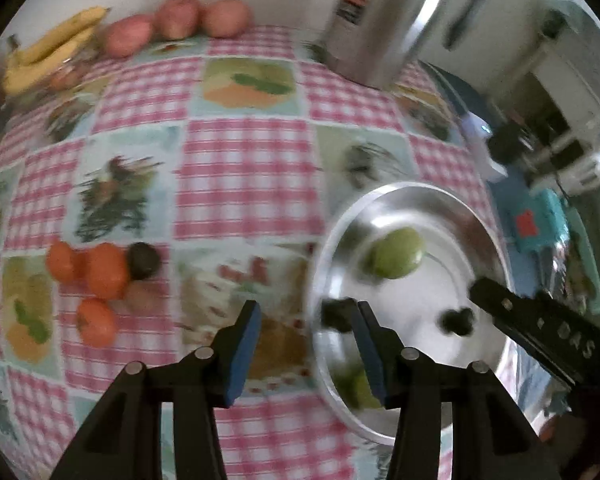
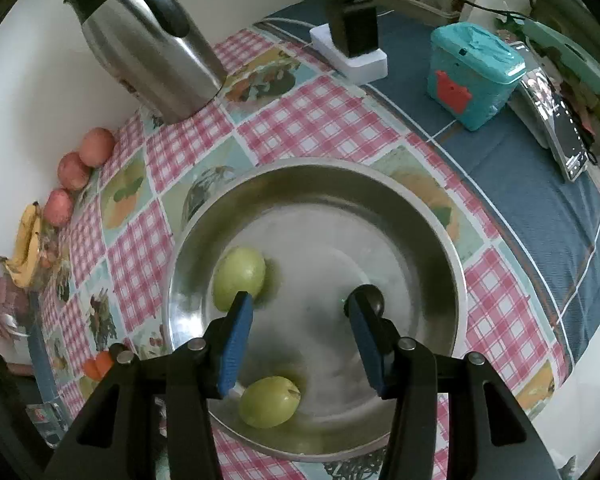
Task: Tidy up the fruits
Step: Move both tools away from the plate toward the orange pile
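We take the steel plate (image 2: 440, 248) as our landmark. Two green fruits already lie in it: one (image 2: 239, 279) toward its far left side, one (image 2: 269, 401) at its near edge. A small dark thing near the right finger in the right wrist view may be a fruit or only a reflection; we cannot tell.

Our right gripper (image 2: 300, 336) hangs over the plate with its jaws apart and nothing between them. The blue left pad (image 2: 236, 344) sits just in front of the far green fruit in the view, but we cannot say it touches.

Our left gripper (image 1: 306, 350) is also apart and empty, poised above the cloth just left of the plate's rim (image 1: 320, 280); this view is smeared.

The fruit not yet sorted lies left of the plate: a cluster of orange fruits (image 1: 104, 276) with a dark one (image 1: 144, 261) beside it, and, well beyond at the wall, bananas (image 1: 48, 54) and red fruits (image 1: 176, 16).

We judge the next pick turns on this: the orange cluster lies to the left and slightly ahead of the left gripper, well apart from the right one, so the left hand is nearer. The fruits are roundish, so no long axis dictates the jaw angle; crowding does, since neighbours touch.
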